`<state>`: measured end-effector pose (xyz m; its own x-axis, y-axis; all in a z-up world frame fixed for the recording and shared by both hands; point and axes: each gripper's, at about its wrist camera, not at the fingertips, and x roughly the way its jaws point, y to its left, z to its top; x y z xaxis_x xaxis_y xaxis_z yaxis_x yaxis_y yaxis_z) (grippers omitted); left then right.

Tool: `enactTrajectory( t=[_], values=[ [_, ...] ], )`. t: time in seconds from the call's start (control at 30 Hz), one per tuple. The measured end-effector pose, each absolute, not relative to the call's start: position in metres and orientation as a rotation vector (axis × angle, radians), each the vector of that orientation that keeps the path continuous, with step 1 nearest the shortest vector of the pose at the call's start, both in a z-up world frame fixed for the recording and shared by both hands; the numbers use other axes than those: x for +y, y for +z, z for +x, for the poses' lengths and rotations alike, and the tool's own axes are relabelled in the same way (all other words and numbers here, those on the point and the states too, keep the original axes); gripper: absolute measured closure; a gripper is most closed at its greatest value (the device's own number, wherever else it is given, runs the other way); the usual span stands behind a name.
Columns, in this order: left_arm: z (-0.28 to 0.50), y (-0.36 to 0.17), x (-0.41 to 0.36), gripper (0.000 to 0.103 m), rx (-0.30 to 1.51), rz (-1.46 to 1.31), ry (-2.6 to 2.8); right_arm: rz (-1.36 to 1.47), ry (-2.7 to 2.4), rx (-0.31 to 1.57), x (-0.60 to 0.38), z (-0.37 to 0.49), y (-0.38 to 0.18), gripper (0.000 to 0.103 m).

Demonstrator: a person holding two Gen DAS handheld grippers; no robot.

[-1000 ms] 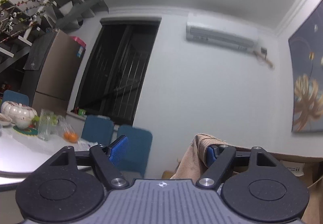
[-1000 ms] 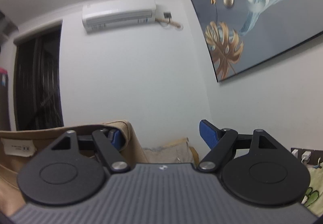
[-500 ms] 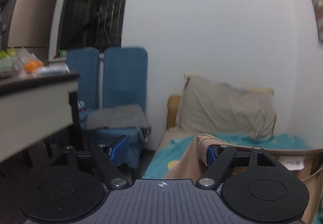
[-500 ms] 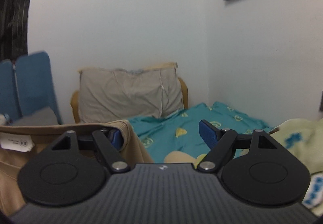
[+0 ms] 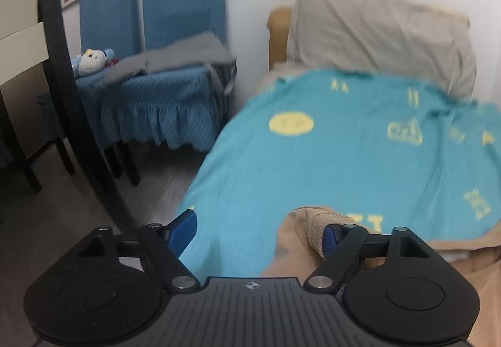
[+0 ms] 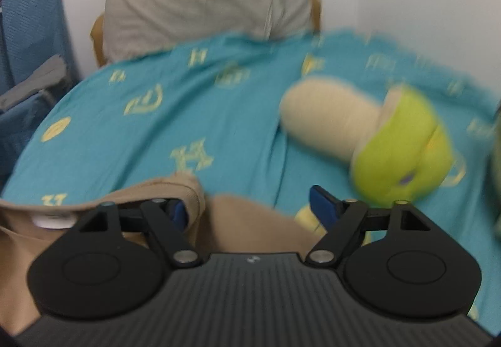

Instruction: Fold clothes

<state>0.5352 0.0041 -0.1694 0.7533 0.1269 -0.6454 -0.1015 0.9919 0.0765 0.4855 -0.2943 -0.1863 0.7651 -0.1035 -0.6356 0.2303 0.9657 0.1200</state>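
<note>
A second ago both my cameras looked up at wall and ceiling; now they have tipped down over the bed's turquoise sheet with yellow prints (image 5: 328, 165), so I have swung the garment down toward it. The beige pillow (image 5: 375, 34) stands against the wall at the far end, and a cream and lime-green plush toy (image 6: 375, 140) lies on the sheet to my right.

The tan knit garment (image 5: 297, 240) hangs between my two tools, low over the near edge of the sheet; whether it touches yet I cannot tell. A white label (image 6: 51, 220) shows inside it, so I judge I hold it by the neckline.

My left gripper (image 5: 260, 234) stands wide apart, with the ribbed edge hooked over its right finger only. My right gripper (image 6: 250, 209) is equally spread, cloth draped over its left finger. I judge this is laying-out for folding.
</note>
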Motion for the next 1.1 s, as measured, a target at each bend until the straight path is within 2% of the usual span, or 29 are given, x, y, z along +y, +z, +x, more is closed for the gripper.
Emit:
enactTrajectory(
  t=[0.13, 0.27, 0.5, 0.67, 0.9, 1.1],
  values=[
    [0.521, -0.154, 0.003, 0.012, 0.794, 0.111, 0.088, 0.168, -0.103, 0.714, -0.286, 0.462, -0.167, 0.014],
    [0.483, -0.122, 0.008, 0.003, 0.797, 0.103, 0.055, 0.161, -0.074, 0.690, -0.273, 0.423, -0.133, 0.014],
    [0.383, -0.058, 0.010, 0.000, 0.723, 0.070, -0.022, 0.163, -0.037, 0.618, -0.255, 0.332, -0.074, 0.014],
    [0.311, -0.026, 0.009, 0.000, 0.668, 0.070, -0.041, 0.235, -0.044, 0.611, -0.249, 0.251, -0.056, 0.014],
    [0.252, -0.040, 0.023, 0.000, 0.700, -0.026, -0.102, 0.197, -0.024, 0.551, -0.238, 0.152, -0.055, 0.014],
    [0.265, -0.074, 0.042, 0.011, 0.760, -0.332, -0.165, 0.274, 0.011, 0.530, -0.240, 0.143, -0.066, 0.014]
  ],
)
